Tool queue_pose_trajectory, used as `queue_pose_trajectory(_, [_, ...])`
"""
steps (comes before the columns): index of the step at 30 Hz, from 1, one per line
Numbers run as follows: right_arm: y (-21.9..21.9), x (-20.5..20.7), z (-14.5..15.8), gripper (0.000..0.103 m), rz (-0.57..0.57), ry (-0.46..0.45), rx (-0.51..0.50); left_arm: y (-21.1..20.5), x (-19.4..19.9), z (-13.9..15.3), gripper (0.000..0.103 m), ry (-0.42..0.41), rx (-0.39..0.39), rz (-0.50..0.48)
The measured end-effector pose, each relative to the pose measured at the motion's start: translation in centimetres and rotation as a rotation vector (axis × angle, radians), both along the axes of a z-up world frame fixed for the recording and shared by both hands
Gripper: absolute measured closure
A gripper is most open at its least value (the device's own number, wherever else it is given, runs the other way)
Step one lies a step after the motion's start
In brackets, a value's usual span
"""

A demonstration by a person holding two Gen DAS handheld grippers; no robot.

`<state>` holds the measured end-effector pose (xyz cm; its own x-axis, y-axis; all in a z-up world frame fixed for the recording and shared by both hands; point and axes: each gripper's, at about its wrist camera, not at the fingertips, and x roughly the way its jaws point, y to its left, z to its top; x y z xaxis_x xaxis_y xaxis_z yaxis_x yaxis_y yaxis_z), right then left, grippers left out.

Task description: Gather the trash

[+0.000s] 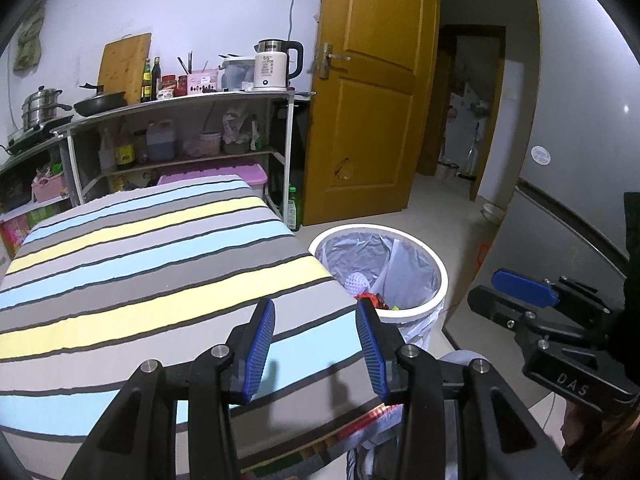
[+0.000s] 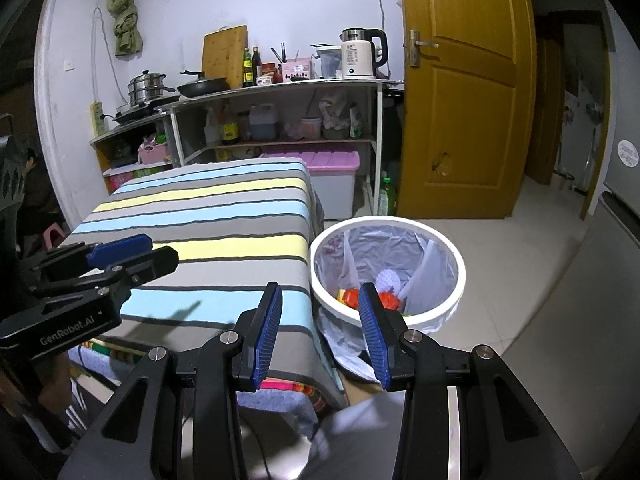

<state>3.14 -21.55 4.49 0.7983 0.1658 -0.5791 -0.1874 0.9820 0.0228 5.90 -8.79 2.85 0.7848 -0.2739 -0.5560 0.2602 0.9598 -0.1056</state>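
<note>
A white round bin (image 1: 416, 311) with a clear liner stands on the floor at the right end of the striped table (image 1: 140, 280). In the bin lie a red wrapper (image 1: 374, 300) and a white foam net (image 1: 356, 282). My left gripper (image 1: 315, 308) hangs open over the table's near right corner, holding nothing. The right gripper (image 1: 486, 286) shows side-on at the right. In the right wrist view my right gripper (image 2: 320, 292) is open and empty between the table edge and the bin (image 2: 424, 314); the red wrapper (image 2: 350, 298) shows inside. The left gripper (image 2: 160, 250) hovers over the table (image 2: 224, 216).
A shelf unit (image 2: 280, 84) with a kettle (image 2: 358, 60), pans and bottles stands behind the table. A pink-lidded box (image 2: 328, 162) and a green bottle (image 2: 386, 196) sit below it. A yellow door (image 2: 464, 100) stands open; a grey fridge (image 2: 616, 220) is at right.
</note>
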Motion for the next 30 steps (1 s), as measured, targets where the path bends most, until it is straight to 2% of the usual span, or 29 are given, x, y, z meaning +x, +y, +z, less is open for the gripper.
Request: queue_pose_trajectory(30, [0.23, -0.11, -0.12, 0.062, -0.002, -0.001, -0.003, 0.20, -0.40, 0.22, 0.061, -0.019, 0.005, 0.007])
